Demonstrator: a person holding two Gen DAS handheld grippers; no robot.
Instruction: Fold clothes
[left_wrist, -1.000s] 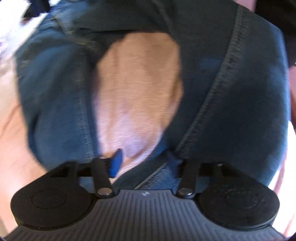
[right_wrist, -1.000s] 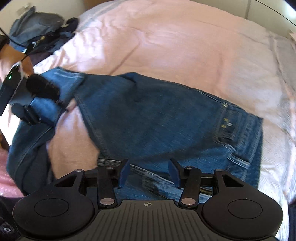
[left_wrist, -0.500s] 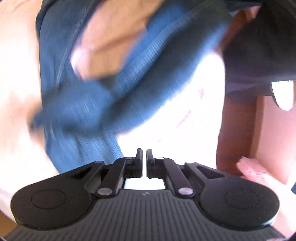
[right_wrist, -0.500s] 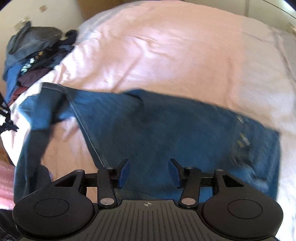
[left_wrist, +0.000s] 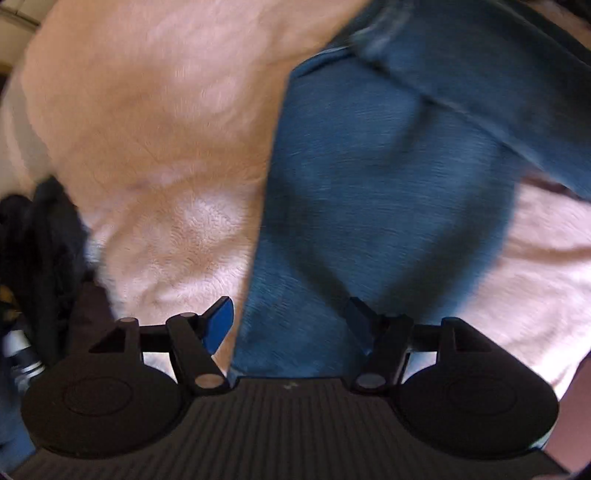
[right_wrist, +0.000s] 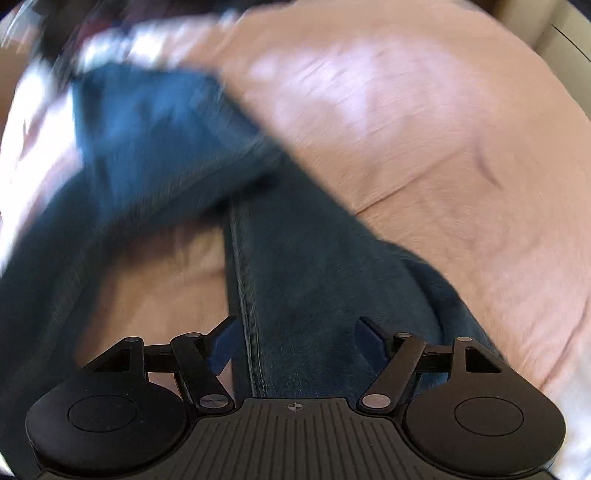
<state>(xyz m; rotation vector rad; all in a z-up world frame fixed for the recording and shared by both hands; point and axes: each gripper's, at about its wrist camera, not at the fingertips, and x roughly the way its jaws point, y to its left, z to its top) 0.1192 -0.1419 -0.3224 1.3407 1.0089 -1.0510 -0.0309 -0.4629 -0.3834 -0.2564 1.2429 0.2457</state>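
Observation:
A pair of dark blue jeans (left_wrist: 369, 177) lies on the pink bed cover (left_wrist: 155, 129). In the left wrist view a leg of the jeans runs from the top right down between my fingers. My left gripper (left_wrist: 291, 321) is open, with the denim lying under the gap between its fingers. In the right wrist view the jeans (right_wrist: 295, 266) show a stitched seam running down the middle, with another part folded off to the upper left. My right gripper (right_wrist: 295, 339) is open just above the denim. Both views are blurred by motion.
A heap of dark clothes (left_wrist: 37, 251) lies at the left edge of the left wrist view. The pink bed cover (right_wrist: 424, 129) stretches away to the right in the right wrist view. A pale wall or cabinet (right_wrist: 561, 33) shows at the top right.
My left gripper was shut half a second ago and now stands open over the jeans leg. My right gripper stayed open and has moved in close over the denim seam.

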